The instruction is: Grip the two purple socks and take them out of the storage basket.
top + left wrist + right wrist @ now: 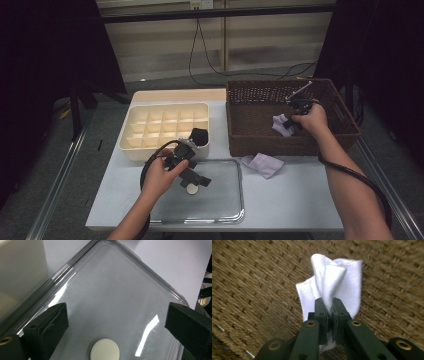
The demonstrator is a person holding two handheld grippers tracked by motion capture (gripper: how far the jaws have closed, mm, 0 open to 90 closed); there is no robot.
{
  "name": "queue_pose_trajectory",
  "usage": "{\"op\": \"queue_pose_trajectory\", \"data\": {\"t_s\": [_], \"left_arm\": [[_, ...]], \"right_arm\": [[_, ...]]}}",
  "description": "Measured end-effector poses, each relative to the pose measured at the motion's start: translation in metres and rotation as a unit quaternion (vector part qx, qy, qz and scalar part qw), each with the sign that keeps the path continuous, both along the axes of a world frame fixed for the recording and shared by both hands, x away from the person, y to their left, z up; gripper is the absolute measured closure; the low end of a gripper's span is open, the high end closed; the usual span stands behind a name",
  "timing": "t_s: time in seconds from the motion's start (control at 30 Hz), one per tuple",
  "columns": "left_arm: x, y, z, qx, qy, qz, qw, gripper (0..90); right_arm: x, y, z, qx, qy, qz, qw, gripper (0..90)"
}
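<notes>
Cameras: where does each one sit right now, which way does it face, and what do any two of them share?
High view: above the person's side, looking forward and down at the table; both forearms show.
Left gripper view: rides the left gripper, facing down onto the clear tray; its open fingers show.
Right gripper view: rides the right gripper, facing into the wicker basket; its fingers pinch the white cloth.
Shared: the tray's white disc also appears from the high view.

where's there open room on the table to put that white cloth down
Free: the clear tray in front of the left gripper, apart from a small white disc, and bare table right of it, below the lilac cloth. Crowded: compartment box and wicker basket along the back.
</notes>
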State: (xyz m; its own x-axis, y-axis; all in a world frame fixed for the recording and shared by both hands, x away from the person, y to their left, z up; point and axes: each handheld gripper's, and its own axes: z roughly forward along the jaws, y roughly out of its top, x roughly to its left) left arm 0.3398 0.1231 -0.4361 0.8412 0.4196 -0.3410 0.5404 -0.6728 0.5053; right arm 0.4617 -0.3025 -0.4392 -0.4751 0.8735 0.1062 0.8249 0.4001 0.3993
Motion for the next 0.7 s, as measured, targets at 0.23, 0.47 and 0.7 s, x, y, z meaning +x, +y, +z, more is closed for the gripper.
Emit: {"op": "queue_pose_trajectory", "data": {"t_s": [0.23, 0.47, 0.7], "left_arm": [[0.001, 0.002, 0.0, 0.001, -0.002, -0.004, 1.0, 4.5], [0.001, 0.002, 0.001, 0.002, -0.002, -0.007, 1.0, 4.5], [0.0, 0.001, 0.002, -0.003, -0.003, 0.0, 1.0, 4.5]], "right_arm": [[0.0, 0.001, 0.024, 0.012, -0.015, 0.003, 0.9998, 85.4], [-0.005, 0.003, 0.049, 0.018, -0.032, 0.014, 0.9992, 85.5], [-0.012, 0.006, 0.071, 0.025, -0.041, 0.03, 0.9984, 85.5]]}}
